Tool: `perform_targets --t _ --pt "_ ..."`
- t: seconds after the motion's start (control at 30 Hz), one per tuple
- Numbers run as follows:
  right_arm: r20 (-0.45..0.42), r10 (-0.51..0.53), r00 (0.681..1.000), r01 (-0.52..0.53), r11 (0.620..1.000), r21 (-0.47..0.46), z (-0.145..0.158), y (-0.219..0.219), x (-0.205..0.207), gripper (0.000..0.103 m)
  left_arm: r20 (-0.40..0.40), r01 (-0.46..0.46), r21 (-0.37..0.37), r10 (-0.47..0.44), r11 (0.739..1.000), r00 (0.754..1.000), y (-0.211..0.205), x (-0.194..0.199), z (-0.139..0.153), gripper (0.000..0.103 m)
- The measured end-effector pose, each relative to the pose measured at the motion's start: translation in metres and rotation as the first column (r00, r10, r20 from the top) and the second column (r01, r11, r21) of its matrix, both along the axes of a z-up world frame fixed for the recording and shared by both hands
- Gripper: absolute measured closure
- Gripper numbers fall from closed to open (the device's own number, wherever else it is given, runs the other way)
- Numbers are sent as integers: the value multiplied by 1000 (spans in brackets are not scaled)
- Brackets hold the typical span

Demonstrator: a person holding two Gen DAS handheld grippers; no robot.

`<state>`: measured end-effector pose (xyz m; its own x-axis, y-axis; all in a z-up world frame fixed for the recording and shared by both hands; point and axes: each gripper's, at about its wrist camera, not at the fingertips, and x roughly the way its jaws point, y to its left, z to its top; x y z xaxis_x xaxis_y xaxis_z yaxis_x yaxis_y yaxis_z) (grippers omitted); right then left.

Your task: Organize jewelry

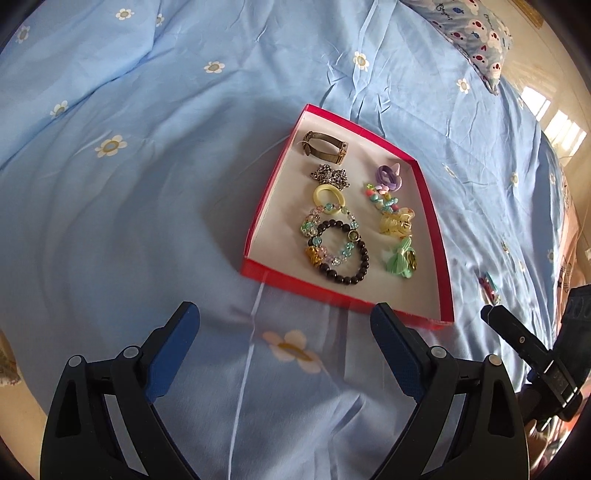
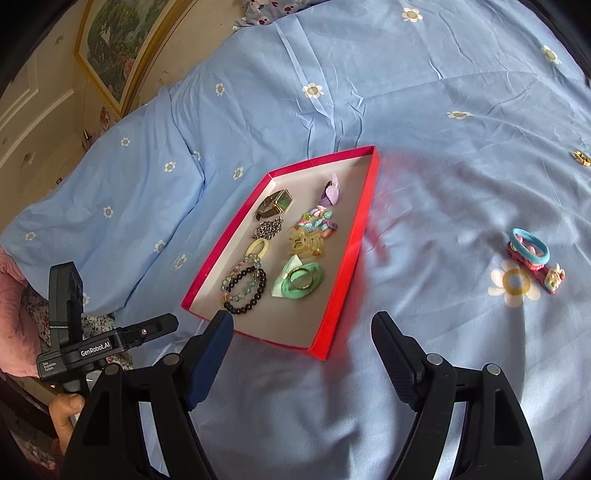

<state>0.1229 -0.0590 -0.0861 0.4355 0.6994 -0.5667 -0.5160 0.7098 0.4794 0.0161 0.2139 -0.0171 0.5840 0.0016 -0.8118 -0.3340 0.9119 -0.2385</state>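
A red box (image 1: 432,225) (image 2: 354,254) lies on the blue bed sheet and holds a watch (image 1: 325,146) (image 2: 275,205), a chain (image 1: 330,175), a yellow ring (image 1: 328,197), a black bead bracelet (image 1: 341,251) (image 2: 245,291), a yellow claw clip (image 2: 304,240) and a green bow (image 1: 400,258) (image 2: 299,282). Outside the box, right of it, lie a blue hair tie on a pink clip (image 2: 533,256) and a small gold piece (image 2: 581,158). My left gripper (image 1: 284,332) is open and empty, just in front of the box. My right gripper (image 2: 303,332) is open and empty at the box's near corner.
A patterned pillow (image 1: 476,33) lies at the head of the bed. A framed picture (image 2: 122,44) hangs on the wall. The sheet has folds and flower prints. The other gripper shows at each view's edge (image 1: 517,332) (image 2: 110,339).
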Motion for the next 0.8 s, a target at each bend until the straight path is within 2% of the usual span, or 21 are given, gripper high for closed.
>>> perform_targets --t 0.13,0.23,0.4,0.5,0.53,0.63,0.67,0.73,0.8 --pt "28 -4 1000 5 999 -33 -1 1 -10 19 6 3 60 -3 998 1000 -10 -7 2 8" --pt "60 -17 998 20 998 -56 -1 1 -17 14 6 -19 147 18 989 1000 -18 -10 3 4" --pt "131 -32 991 46 993 -112 3 5 -25 12 41 -29 280 18 960 999 -30 -14 10 4" --pt "180 -18 983 46 987 -155 14 6 -28 12 121 -54 357 11 933 993 -35 -21 32 3" --pt "203 -17 979 52 984 -168 20 6 -28 12 153 -59 380 1 923 988 -37 -24 43 1" --pt "302 3 953 63 976 -208 51 6 -34 8 191 -42 398 -38 917 981 -42 -29 64 0" --pt "329 4 944 70 974 -215 58 6 -37 0 193 -34 406 -50 913 980 -43 -29 67 0" --pt "395 4 919 91 971 -222 72 6 -45 0 189 -23 437 -66 899 980 -47 -29 66 0" --pt "416 11 909 88 972 -218 74 8 -48 0 174 -44 475 -45 879 984 -49 -27 57 0"
